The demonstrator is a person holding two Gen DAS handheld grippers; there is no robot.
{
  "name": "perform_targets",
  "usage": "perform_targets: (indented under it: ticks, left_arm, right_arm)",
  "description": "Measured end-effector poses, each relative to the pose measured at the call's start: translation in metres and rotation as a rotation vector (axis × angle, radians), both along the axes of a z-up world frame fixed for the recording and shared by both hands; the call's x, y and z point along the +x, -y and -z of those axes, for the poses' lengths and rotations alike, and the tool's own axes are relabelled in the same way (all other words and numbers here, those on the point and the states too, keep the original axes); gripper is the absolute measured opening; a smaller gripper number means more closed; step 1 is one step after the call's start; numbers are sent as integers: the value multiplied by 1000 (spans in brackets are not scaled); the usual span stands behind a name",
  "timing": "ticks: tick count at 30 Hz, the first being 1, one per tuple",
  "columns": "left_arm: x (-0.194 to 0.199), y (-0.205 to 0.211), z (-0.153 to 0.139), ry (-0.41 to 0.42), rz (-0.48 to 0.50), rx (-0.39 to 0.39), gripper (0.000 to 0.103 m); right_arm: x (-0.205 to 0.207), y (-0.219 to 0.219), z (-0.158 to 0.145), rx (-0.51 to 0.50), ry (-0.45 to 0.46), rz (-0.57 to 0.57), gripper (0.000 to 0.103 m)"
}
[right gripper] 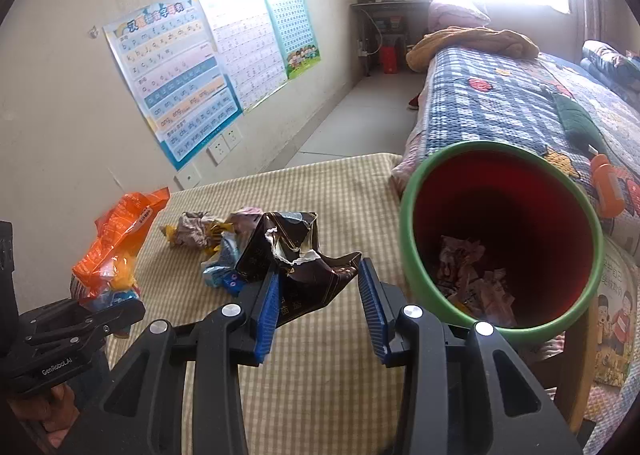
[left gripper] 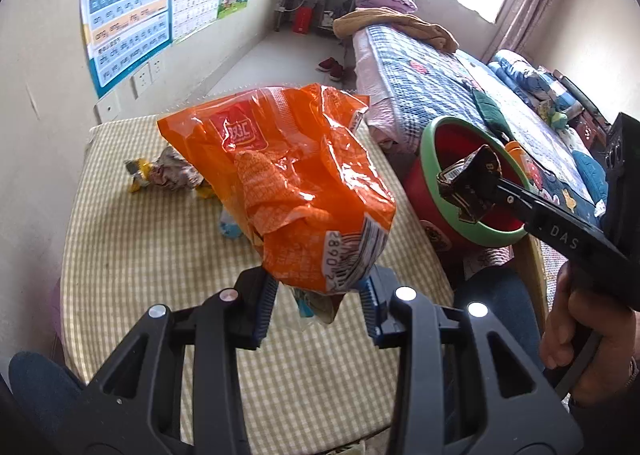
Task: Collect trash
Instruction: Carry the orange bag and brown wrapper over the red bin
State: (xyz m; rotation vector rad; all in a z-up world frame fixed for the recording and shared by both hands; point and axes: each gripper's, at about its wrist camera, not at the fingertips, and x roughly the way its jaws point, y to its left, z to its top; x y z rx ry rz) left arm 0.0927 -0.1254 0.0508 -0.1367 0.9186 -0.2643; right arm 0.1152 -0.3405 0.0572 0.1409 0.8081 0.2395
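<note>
My left gripper point(left gripper: 318, 301) is shut on an orange snack bag point(left gripper: 296, 183) and holds it above the checked table point(left gripper: 140, 255). It also shows in the right wrist view point(right gripper: 116, 239). My right gripper point(right gripper: 318, 295) holds a crumpled dark brown wrapper point(right gripper: 296, 259) between its blue pads, the jaws fairly wide; in the left wrist view the wrapper point(left gripper: 470, 187) hangs over the rim of the red bin. The red bin with a green rim point(right gripper: 404, 215) stands right of the table and has wrappers inside. More crumpled wrappers point(right gripper: 200, 233) lie on the table.
A bed with a blue checked quilt point(right gripper: 500, 111) runs along the right. An orange bottle point(right gripper: 608, 191) lies on it by the bin. Posters point(right gripper: 176, 71) hang on the left wall. A dark shelf point(right gripper: 380, 31) stands at the far end.
</note>
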Motion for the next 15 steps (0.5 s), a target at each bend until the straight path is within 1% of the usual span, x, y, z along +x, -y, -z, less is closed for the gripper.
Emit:
perform_targets:
  ticks: [4,9,15]
  left_arm:
    - [12,32,-5,24,72,10,35]
    - [27,69,-10,30,144,-3,35]
    - [41,101,-15,43,210,-17,35]
  right_arm:
    - [2,31,-6,-1,11,52,37]
    - [3,62,-13,-11,26,101,37]
    - [3,94,-16,-14,32,163,37]
